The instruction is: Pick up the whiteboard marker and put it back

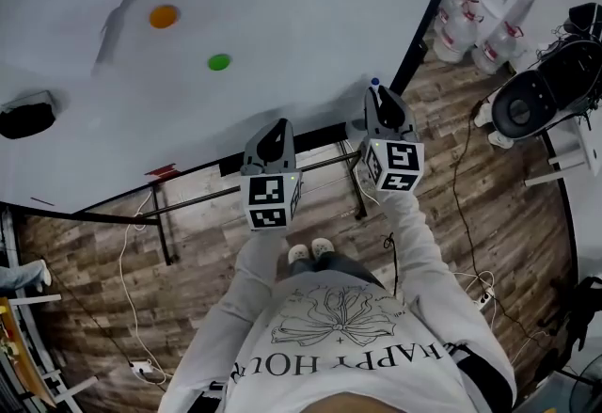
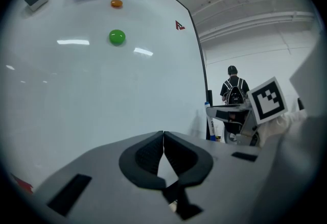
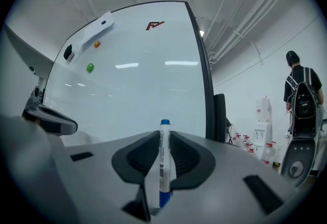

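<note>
The whiteboard marker [image 3: 164,167] is white with a blue cap and stands upright between the pads of my right gripper [image 3: 164,139], which is shut on it. In the head view its blue tip [image 1: 375,82] pokes out past the right gripper [image 1: 380,103], close to the lower right edge of the whiteboard [image 1: 282,7]. My left gripper [image 1: 272,140] is beside it to the left, also facing the board. Its jaws [image 2: 163,135] meet at the tips with nothing between them. From the left gripper view the held marker [image 2: 210,125] shows at the board's right edge.
On the board sit an orange magnet [image 1: 163,16], a green magnet [image 1: 218,62] and a black eraser [image 1: 26,118]. Water jugs [image 1: 468,23] and a round black device [image 1: 527,103] stand to the right. Cables run over the wooden floor. A person with a backpack [image 3: 302,96] stands beyond.
</note>
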`<state>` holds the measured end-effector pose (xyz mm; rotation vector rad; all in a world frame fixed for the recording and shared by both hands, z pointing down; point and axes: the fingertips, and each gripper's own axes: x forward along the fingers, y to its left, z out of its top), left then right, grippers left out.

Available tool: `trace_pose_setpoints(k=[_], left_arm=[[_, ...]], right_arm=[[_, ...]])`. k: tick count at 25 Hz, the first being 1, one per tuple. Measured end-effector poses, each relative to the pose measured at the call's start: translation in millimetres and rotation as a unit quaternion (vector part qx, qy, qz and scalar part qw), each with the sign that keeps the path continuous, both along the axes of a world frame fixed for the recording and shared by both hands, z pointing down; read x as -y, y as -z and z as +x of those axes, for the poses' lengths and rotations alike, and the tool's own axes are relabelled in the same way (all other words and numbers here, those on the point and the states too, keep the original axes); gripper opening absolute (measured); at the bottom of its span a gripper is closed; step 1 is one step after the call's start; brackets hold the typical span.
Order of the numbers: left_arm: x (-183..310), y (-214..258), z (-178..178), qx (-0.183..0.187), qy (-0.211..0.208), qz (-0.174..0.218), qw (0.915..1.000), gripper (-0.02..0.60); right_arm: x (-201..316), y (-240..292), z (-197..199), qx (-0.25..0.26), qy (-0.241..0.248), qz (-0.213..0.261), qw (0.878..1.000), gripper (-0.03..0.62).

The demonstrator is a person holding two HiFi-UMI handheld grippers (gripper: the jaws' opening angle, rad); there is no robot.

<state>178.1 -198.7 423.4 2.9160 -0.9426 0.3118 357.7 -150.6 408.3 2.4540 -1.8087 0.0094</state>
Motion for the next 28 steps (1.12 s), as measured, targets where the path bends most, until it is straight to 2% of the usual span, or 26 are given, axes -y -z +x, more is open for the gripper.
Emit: trace_pose_setpoints(k=[7, 19, 24, 26, 28], left_arm=[[6.0, -13.0, 1.3, 0.015, 0.005, -0.007, 0.9998, 0.006], [6.3, -41.3, -21.7, 0.044, 0.023, -0.026, 0.9984, 0.006], [2.3, -47.1, -30.4, 0.046, 0.029, -0.031, 0.9981, 0.006], [0.0, -45.5, -32.3, 0.043, 0.03, -0.031, 0.9981, 0.006], [-2.6, -41.8, -33.8, 0.039, 0.032, -0.029, 0.9983, 0.006]], right_arm=[[9.4, -39.3, 9.5, 0.024, -0.004, -0.024, 0.999, 0.066], [5.7, -115.3, 14.3, 0.057, -0.03, -0.088, 0.994, 0.067], [-0.8, -127.4, 9.8, 0.046, -0.037, -0.108, 0.992, 0.068], [-3.4, -126.0, 8.1, 0.044, -0.039, -0.112, 0.992, 0.126], [-7.6, -119.6, 7.4, 0.042, -0.045, -0.106, 0.992, 0.138]])
